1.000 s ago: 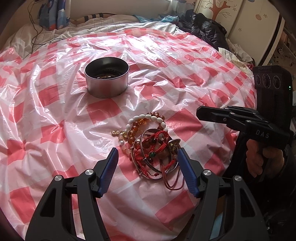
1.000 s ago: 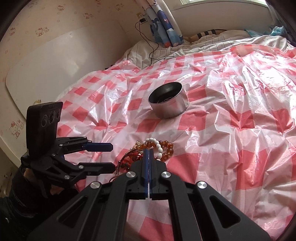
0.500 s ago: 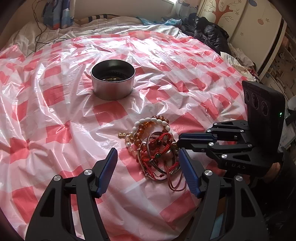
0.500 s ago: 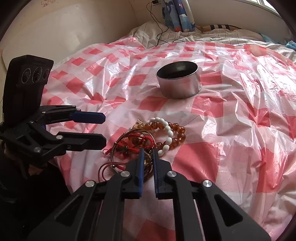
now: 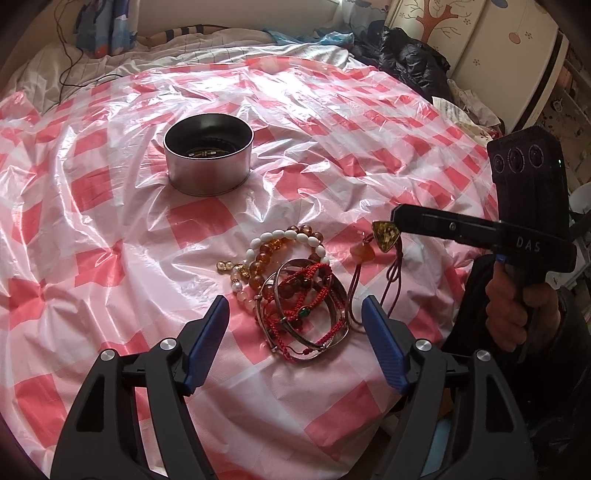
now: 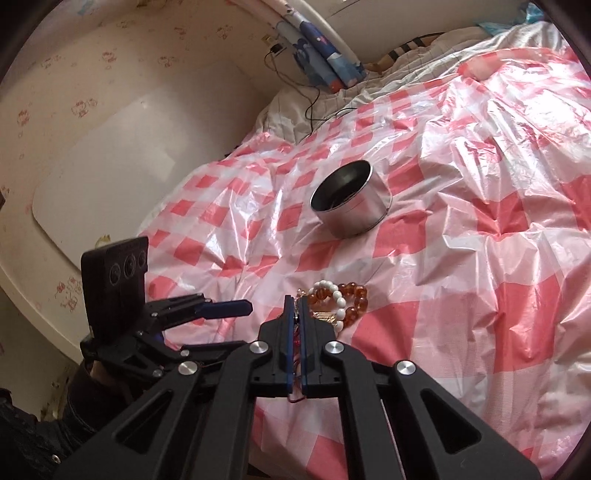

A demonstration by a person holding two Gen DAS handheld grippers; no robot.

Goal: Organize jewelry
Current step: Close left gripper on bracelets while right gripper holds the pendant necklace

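A pile of bracelets (image 5: 299,295) of white, amber and red beads with metal bangles lies on the red-checked plastic sheet (image 5: 110,206); part of it shows in the right wrist view (image 6: 340,299). My left gripper (image 5: 295,328) is open, just short of the pile. My right gripper (image 5: 397,218) is shut on an amber pendant necklace (image 5: 386,236) and holds it above the sheet, its dark red cord (image 5: 391,273) trailing down to the pile. In the right wrist view the gripper (image 6: 295,306) is closed on the cord. A round metal tin (image 5: 208,162) stands beyond, with some jewelry inside.
The sheet covers a bed. Dark clothing (image 5: 406,55) is heaped at the back right by a cabinet (image 5: 498,55). A cable (image 5: 70,62) and a blue patterned curtain (image 5: 107,29) are at the back left. A wall (image 6: 92,110) runs along the bed's left side.
My right gripper closed on the pendant necklace in the pile and lifted it up and to the right. The left gripper stayed open near the pile.
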